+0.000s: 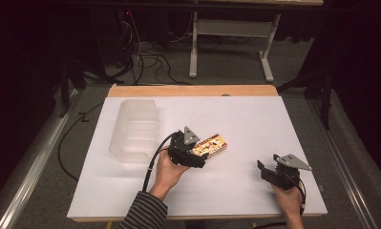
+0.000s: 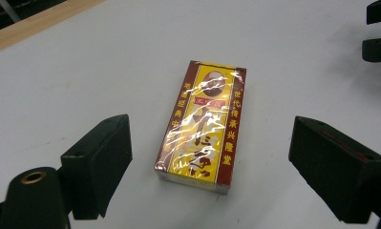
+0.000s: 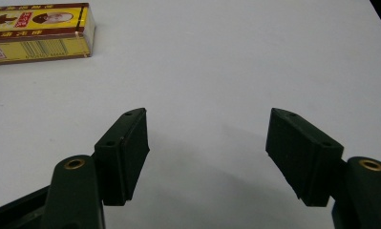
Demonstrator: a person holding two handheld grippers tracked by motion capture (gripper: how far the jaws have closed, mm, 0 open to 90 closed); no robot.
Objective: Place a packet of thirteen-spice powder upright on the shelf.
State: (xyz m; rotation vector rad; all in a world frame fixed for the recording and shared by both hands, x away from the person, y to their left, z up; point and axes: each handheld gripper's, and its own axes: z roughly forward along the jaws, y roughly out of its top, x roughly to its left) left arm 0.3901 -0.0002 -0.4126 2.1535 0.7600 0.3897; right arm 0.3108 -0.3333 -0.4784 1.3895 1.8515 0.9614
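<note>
Table (image 1: 255, 119) brightly lit, surroundings dark; glare on box (image 2: 202, 124) wrap; soft shadows.

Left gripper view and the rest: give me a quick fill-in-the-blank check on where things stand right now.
1. The left gripper has its jaws ____ on either side of the yellow and red box.
2. The box lies flat on the ____ table sheet.
3. The right gripper holds ____.
4. In the high view, the clear plastic bin sits to the ____ of the box.

Missing words: open; white; nothing; left
</note>
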